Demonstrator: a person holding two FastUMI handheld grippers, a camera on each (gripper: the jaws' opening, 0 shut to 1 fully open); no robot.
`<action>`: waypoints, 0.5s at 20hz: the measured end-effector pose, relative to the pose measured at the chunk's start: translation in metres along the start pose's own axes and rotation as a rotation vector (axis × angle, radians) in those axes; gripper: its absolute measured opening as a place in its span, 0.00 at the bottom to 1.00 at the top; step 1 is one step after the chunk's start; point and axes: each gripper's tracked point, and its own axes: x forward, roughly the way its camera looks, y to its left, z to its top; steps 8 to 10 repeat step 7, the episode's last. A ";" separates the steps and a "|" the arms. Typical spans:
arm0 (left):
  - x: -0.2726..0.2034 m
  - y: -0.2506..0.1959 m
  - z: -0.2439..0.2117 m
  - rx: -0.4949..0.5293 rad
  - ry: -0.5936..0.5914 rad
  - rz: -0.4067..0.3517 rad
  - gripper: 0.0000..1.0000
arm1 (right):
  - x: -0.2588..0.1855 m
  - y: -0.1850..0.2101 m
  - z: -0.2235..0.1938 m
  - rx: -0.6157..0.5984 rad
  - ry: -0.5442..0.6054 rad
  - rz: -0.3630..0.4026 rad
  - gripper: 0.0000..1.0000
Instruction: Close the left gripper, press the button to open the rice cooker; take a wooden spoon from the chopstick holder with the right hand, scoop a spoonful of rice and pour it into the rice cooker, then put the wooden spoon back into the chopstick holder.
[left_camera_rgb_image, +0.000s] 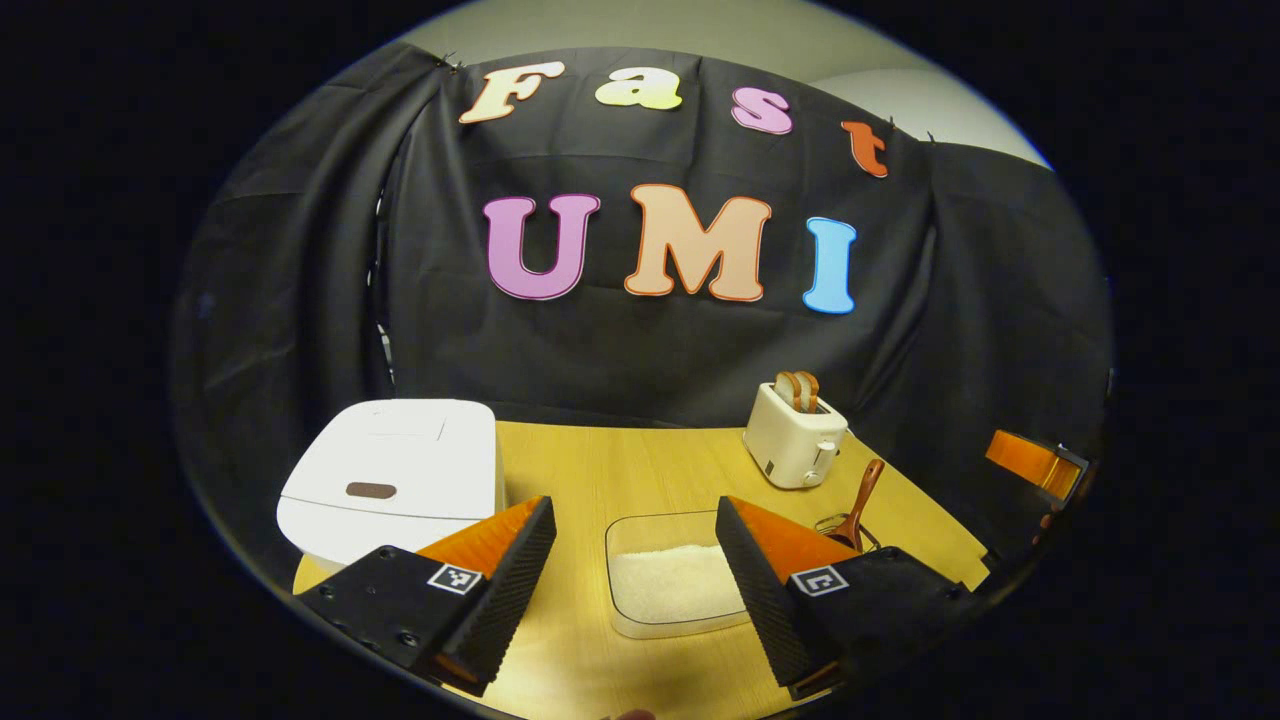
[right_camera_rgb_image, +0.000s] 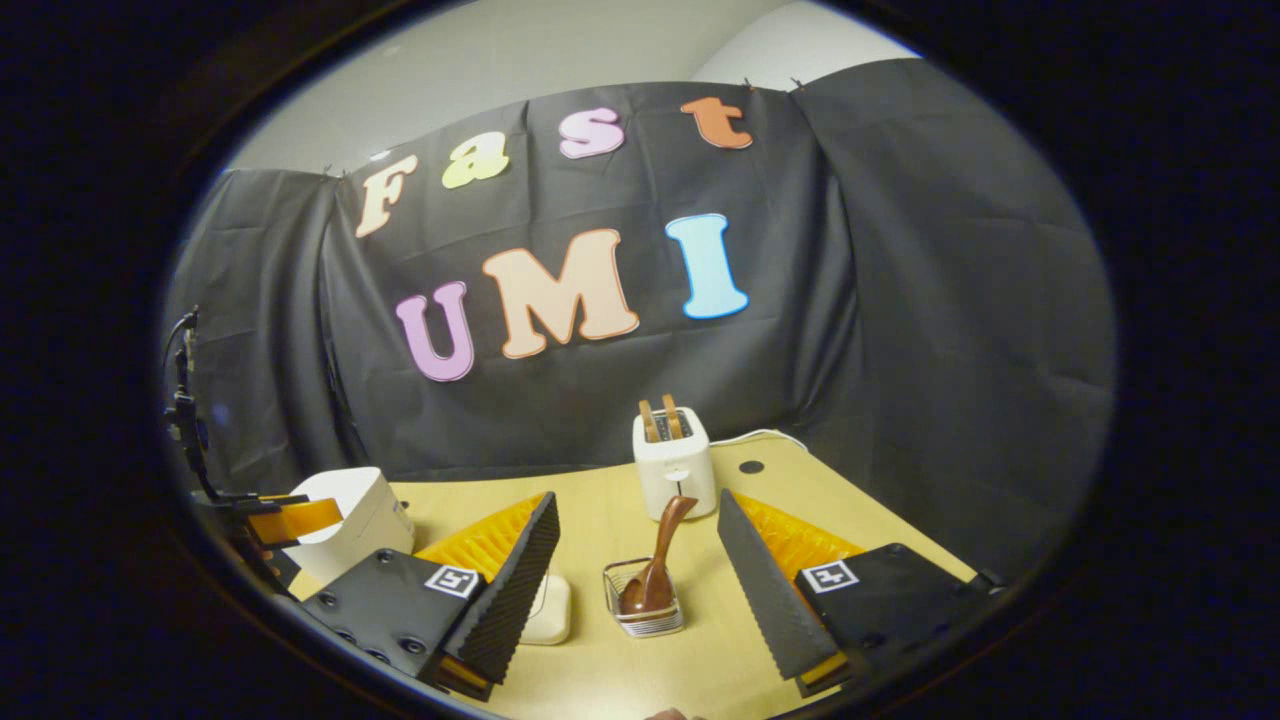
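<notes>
Hovering spread-jawed above the table, left gripper (left_camera_rgb_image: 633, 560) faces the lidded rice cooker (left_camera_rgb_image: 395, 478), right gripper (right_camera_rgb_image: 637, 560) frames the wooden spoon (right_camera_rgb_image: 655, 570) upright in its chopstick holder (right_camera_rgb_image: 645, 612); scene fits start or finish alike.

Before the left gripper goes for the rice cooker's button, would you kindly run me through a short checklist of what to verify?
1. Left gripper closed for pressing: not ok, jaws stand wide open.
2. Rice cooker lid down, button unobstructed: ok.
3. Wooden spoon standing in the chopstick holder: ok.
4. Right gripper open and lined up on the spoon: ok.
5. Rice container holds rice: ok.
6. Toaster stands apart from the holder: ok.
</notes>
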 end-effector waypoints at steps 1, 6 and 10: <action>0.001 -0.001 0.001 0.002 0.000 -0.006 0.96 | -0.001 -0.001 0.001 0.002 -0.001 -0.007 0.99; 0.006 -0.009 0.003 0.020 -0.005 -0.036 0.95 | -0.001 -0.005 0.004 0.007 -0.010 -0.022 0.99; 0.006 -0.009 0.004 0.023 -0.006 -0.041 0.95 | 0.000 -0.004 0.004 0.010 -0.011 -0.023 0.99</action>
